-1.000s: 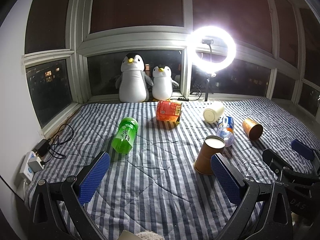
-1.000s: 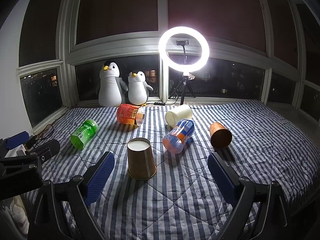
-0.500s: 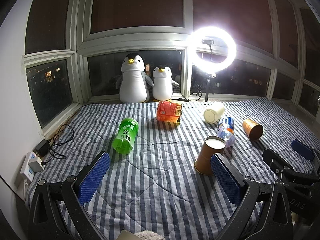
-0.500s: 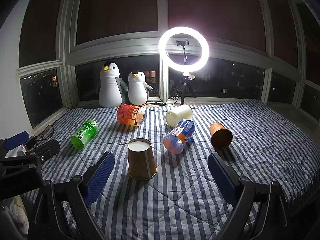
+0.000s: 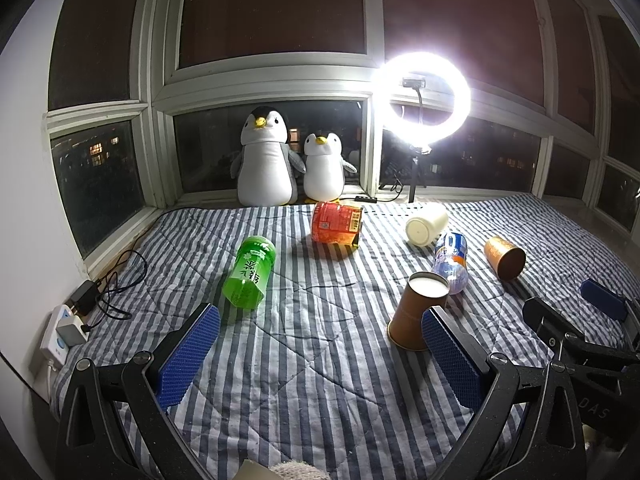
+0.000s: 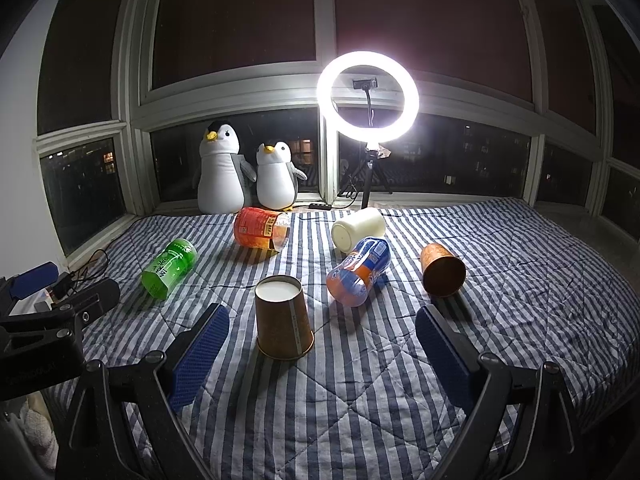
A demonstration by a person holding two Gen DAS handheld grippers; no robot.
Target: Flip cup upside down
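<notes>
A brown paper cup (image 6: 283,318) stands upside down on the striped quilt, its white base up; it also shows in the left wrist view (image 5: 416,310). A second brown cup (image 6: 442,269) lies on its side to the right, also in the left wrist view (image 5: 505,258). A white cup (image 6: 358,227) lies on its side further back. My right gripper (image 6: 322,358) is open and empty, just short of the upturned cup. My left gripper (image 5: 320,356) is open and empty, the upturned cup just beyond its right finger.
A green bottle (image 5: 250,272), an orange bottle (image 5: 336,224) and a blue-orange bottle (image 6: 358,272) lie on the quilt (image 6: 360,392). Two plush penguins (image 6: 222,174) and a lit ring light (image 6: 368,96) stand by the windows. A power strip with cables (image 5: 66,334) lies at the left edge.
</notes>
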